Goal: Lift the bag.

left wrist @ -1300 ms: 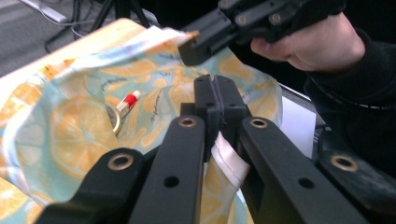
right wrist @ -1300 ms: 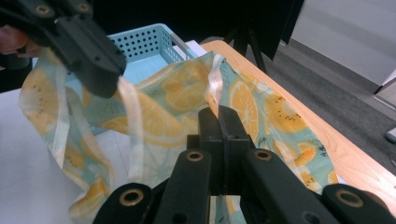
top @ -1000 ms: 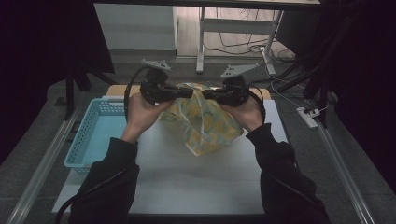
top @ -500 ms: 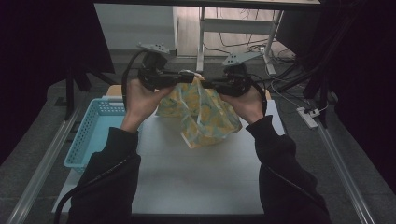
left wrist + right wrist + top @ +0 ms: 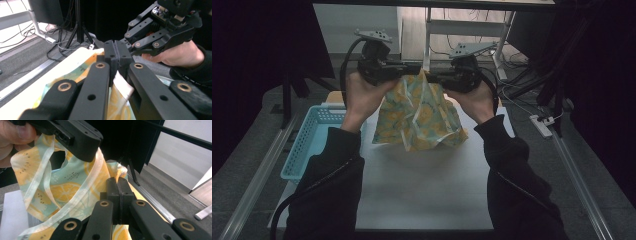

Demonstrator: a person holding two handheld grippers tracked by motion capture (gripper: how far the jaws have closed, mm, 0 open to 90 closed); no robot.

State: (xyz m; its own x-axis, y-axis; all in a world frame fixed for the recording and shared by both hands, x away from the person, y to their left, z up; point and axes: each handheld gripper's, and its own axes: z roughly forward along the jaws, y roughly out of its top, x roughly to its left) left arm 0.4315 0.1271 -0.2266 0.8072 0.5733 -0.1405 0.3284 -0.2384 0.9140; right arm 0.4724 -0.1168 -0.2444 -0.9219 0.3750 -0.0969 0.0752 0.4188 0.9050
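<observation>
Both grippers, left gripper [image 5: 412, 69] & right gripper [image 5: 435, 76], rose w/ fruit-print cloth [image 5: 417, 117] pinched tight; blue basket [image 5: 309, 145] contents hidden.

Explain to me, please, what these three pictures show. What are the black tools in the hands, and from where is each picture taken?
A person stands at a white table and holds a black two-jaw gripper in each hand, a hand tool that pinches things. The high view looks down from above the person. There, the left gripper and the right gripper meet above the table. Each of the other two pictures comes from a small camera that rides on one gripper and looks along its jaws.

Both grippers are shut on the top edge of a thin cloth printed with yellow lemon slices on pale green, which hangs down between them; its lower end seems to reach the table. A light blue plastic basket with holes sits at the table's left side.
</observation>
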